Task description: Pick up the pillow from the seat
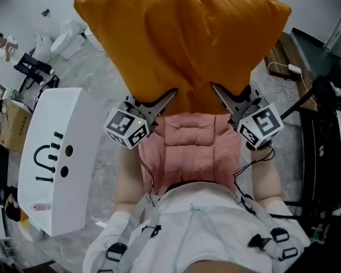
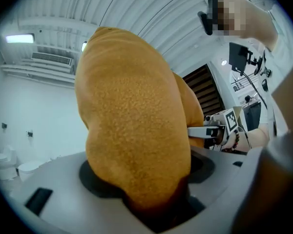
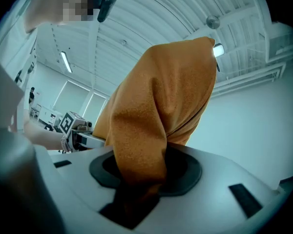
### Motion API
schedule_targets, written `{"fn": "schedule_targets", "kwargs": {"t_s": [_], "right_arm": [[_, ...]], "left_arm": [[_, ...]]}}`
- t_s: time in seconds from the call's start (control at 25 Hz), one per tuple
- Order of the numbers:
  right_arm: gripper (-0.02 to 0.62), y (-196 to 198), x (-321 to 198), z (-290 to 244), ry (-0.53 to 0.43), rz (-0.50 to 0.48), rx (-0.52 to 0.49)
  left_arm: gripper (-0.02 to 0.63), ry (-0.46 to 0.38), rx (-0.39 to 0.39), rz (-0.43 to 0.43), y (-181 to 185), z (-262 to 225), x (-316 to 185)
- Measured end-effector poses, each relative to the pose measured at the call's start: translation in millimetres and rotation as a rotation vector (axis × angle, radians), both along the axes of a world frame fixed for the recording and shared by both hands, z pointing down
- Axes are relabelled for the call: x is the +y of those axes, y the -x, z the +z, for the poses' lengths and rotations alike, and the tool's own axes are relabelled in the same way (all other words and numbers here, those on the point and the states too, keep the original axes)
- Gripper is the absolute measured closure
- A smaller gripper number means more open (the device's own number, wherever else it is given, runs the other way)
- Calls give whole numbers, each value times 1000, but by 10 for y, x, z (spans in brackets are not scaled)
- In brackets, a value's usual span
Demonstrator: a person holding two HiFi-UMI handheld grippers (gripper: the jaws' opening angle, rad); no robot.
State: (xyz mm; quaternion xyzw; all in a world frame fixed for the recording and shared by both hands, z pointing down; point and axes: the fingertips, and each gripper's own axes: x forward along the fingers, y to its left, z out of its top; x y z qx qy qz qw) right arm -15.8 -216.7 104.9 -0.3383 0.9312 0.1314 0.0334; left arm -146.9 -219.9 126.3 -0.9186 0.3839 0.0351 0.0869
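orange pillow: was held up, filling the upper middle, with its lower edge pinched at two points
left gripper: was clamped on the pillow's lower left edge
right gripper: was clamped on the pillow's lower right edge
pink quilted seat cushion: lay below the pillow, between the grippers
white box: stood at the person's left and bore a drawn face

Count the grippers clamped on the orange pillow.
2. The left gripper grips the orange pillow at its lower left edge, and the right gripper grips it at its lower right. Fabric sits between both sets of jaws. No others are in view.
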Motion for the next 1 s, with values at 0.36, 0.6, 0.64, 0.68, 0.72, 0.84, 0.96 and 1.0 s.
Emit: {"fn": "schedule_targets", "kwargs": {"t_s": [0.36,0.6,0.64,0.68,0.72,0.84,0.96,1.0], "right_arm": [[431,-31,13,-208,-58,33,18],[431,-41,22,-193,-51,37,16],[431,-51,24,-186,-49,39,19],[431,-61,26,-177,-48,41,22],[431,-71,28,-166,-46,42,26],[431,-81,28,-136,-40,41,34],[431,-49,34,-131,-36,38,32],[431,-27,35,-133,-35,38,31]], "left_arm": [[276,-33,31,13,-30,-171,12],[276,-24,34,19,-40,-161,15],[275,-20,39,20,-50,-150,18],[275,-15,44,21,-61,-136,21],[275,-10,49,22,-72,-119,24],[275,-1,55,18,-83,-72,31],[275,3,51,16,-50,-65,40],[275,3,49,16,-26,-71,41]]}}
